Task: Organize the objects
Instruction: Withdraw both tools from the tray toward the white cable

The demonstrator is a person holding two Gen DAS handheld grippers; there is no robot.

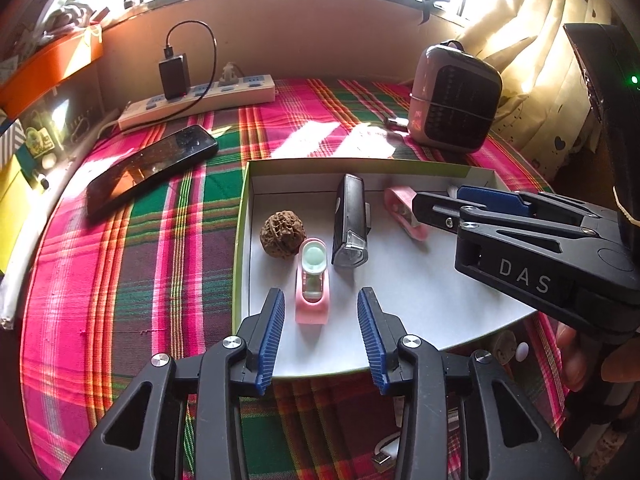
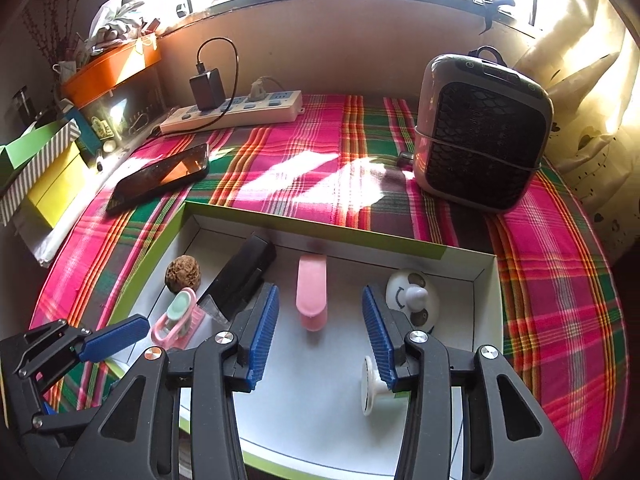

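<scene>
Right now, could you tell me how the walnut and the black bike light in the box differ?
The walnut is round, brown and deeply wrinkled; the black bike light is long, smooth and boxy with a clear lens at one end. The walnut is the shorter of the two; the light stretches back to the box's far wall. Both lie loose on the white floor, apart from both open grippers.

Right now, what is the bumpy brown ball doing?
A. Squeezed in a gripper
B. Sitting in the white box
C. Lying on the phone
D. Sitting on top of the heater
B: the bumpy brown ball rests on the floor of the white box, beside the pink toy, with no gripper touching it.
</scene>
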